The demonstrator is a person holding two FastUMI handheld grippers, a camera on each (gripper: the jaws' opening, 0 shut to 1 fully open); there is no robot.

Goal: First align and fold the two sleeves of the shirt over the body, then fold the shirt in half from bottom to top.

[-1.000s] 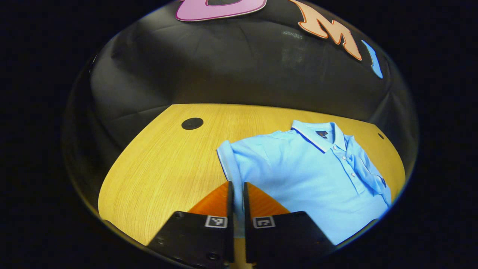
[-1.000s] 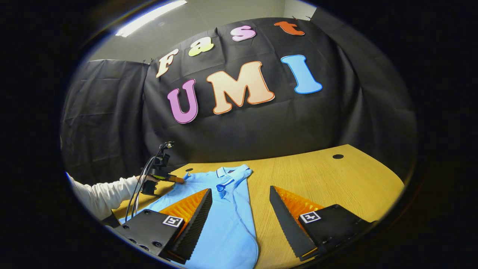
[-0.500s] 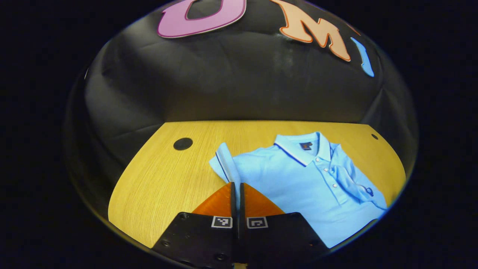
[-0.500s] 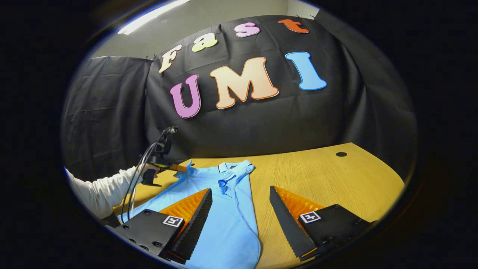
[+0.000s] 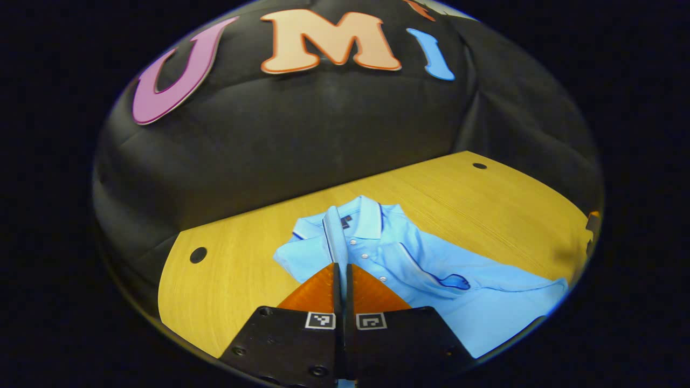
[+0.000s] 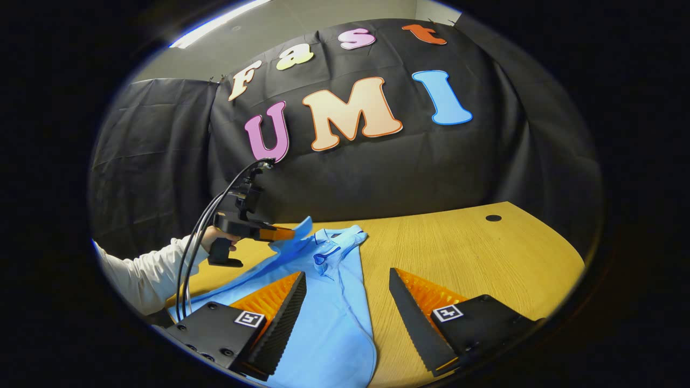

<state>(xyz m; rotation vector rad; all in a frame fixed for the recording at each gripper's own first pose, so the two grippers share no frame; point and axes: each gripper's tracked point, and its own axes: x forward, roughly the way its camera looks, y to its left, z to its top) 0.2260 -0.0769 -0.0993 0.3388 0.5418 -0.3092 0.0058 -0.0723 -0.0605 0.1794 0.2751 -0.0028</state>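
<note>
A light blue polo shirt [image 5: 501, 302] lies face up on the wooden table [image 5: 226, 280], collar toward the wall. One sleeve [image 5: 431, 269] lies folded across its chest. My left gripper [image 5: 342, 269] is shut on the other sleeve [image 5: 335, 237], which is lifted off the table and stands up in front of the collar. In the right gripper view the same left gripper [image 6: 285, 234], held by a hand [image 6: 215, 237], hangs above the shirt's shoulder with the sleeve [image 6: 302, 229] pulled up. My right gripper [image 6: 346, 273] stands open above the shirt's [image 6: 334, 312] lower edge, with nothing between its fingers.
The table has round cable holes [image 5: 198, 255] [image 5: 478, 166] [image 6: 492, 218] near its far corners. Black cloth walls close the booth behind the table. A white-sleeved arm [image 6: 145, 275] with trailing cables reaches in from the left. Bare wood [image 6: 485, 258] lies to the right of the shirt.
My left gripper closed fully on the sleeve, lifted it off the table and swung it toward the collar and shirt body. My right gripper has stayed open and nearly still.
</note>
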